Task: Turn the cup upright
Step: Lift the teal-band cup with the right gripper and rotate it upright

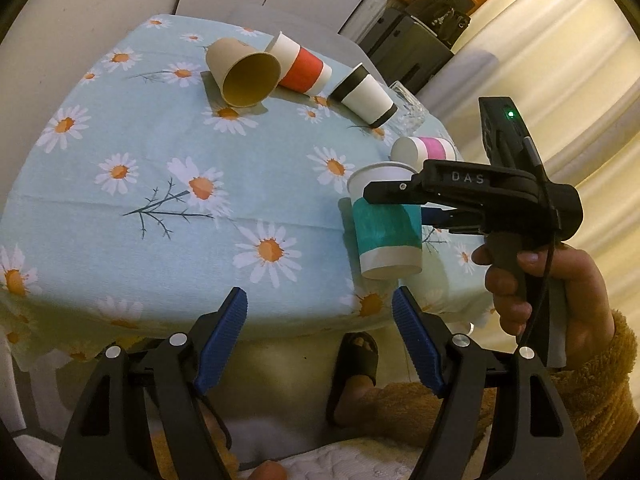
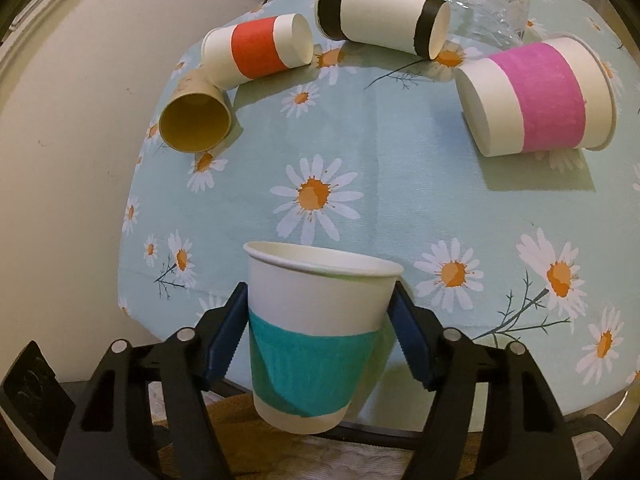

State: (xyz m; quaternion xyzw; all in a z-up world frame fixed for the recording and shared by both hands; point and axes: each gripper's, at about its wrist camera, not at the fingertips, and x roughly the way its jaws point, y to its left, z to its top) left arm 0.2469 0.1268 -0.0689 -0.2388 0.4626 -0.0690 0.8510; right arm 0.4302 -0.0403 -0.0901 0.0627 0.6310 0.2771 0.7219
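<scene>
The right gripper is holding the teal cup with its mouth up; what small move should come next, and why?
Probably lower the teal cup straight down onto the tablecloth and only then open. The right gripper clamps it mouth up, but in the left wrist view its base seems to hang above the cloth near the table's edge. The left gripper is open and idle.

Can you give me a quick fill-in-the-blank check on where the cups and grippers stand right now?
1. The right gripper is shut on the cup with the ____ band.
2. That cup's open mouth faces ____.
3. The left gripper holds ____.
4. The pink-banded cup, red-banded cup and black-banded cup all lie on their ____ on the tablecloth.

Missing words: teal; up; nothing; sides
</scene>
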